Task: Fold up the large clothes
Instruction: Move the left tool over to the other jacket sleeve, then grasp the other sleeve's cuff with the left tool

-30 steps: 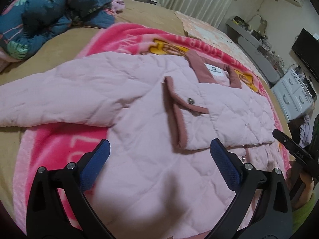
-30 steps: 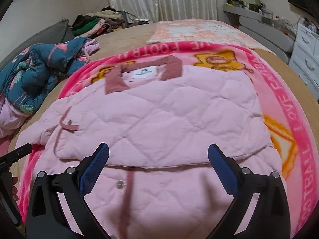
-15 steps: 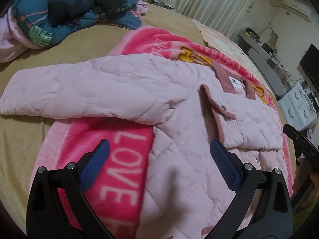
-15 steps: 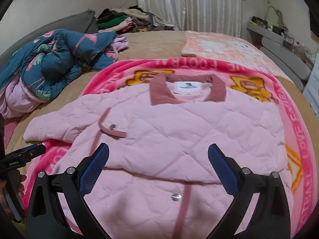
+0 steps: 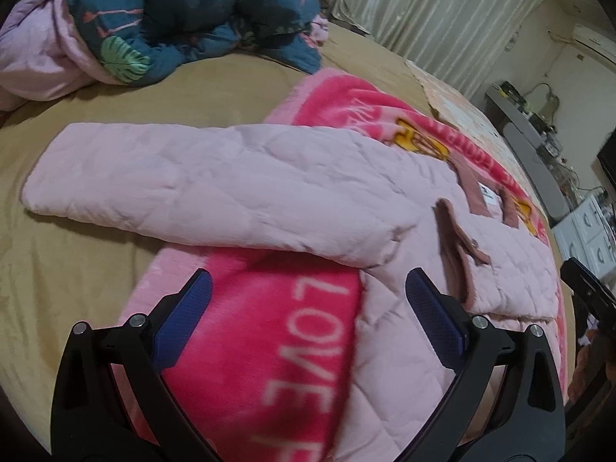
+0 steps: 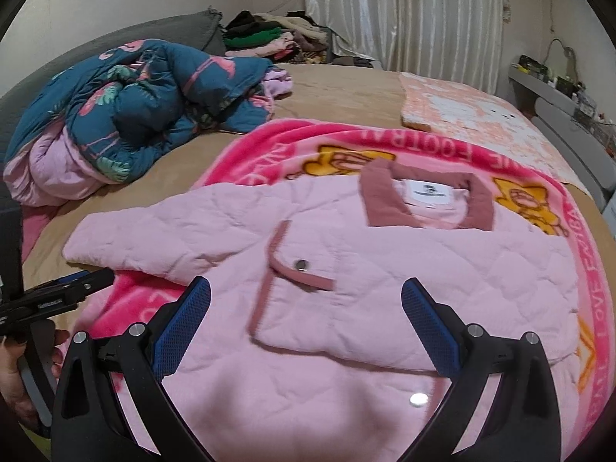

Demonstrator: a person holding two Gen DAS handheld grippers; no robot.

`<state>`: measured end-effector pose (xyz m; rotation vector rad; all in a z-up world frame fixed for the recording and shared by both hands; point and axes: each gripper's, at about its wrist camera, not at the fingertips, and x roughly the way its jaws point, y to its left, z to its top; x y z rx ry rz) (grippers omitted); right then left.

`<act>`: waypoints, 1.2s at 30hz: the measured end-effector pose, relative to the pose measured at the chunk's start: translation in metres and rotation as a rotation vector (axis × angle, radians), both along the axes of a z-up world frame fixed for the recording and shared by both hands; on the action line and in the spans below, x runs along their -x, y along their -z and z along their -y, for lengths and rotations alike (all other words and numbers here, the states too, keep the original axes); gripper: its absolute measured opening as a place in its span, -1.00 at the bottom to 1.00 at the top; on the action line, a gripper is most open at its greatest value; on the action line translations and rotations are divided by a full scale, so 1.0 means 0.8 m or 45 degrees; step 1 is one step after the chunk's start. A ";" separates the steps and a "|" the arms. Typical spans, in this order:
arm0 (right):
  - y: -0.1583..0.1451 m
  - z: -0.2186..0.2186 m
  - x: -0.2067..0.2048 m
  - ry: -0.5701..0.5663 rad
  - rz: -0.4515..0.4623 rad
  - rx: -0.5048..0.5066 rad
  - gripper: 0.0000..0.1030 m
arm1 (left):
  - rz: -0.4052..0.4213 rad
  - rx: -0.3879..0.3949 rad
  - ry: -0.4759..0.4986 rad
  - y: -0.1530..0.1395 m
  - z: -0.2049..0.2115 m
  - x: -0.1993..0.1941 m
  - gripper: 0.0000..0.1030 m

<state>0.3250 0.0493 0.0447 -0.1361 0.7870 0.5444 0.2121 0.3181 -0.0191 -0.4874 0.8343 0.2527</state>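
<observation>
My left gripper [image 5: 308,315] is wide open, holding nothing, above the blanket [image 5: 269,308]. My right gripper [image 6: 306,323] likewise gapes empty over the jacket [image 6: 346,269]. The jacket is pink, quilted, lying flat on the blanket, one side folded over, sleeve [image 5: 192,188] stretched toward 10 o'clock, collar [image 6: 423,200] at 12.

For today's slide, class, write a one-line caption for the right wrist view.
Open right hand-held gripper hovering over a pink quilted jacket spread on a pink blanket.
</observation>
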 end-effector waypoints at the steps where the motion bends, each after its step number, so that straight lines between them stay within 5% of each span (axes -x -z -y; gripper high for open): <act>1: 0.000 -0.007 0.001 -0.005 0.003 -0.004 0.92 | -0.002 -0.002 -0.016 0.000 -0.006 0.002 0.82; 16: 0.004 -0.094 0.011 -0.143 -0.002 0.019 0.92 | -0.042 0.012 -0.229 0.015 -0.084 0.021 0.82; 36: 0.047 -0.229 0.040 -0.385 -0.071 0.048 0.92 | -0.007 0.334 -0.546 0.073 -0.203 0.046 0.82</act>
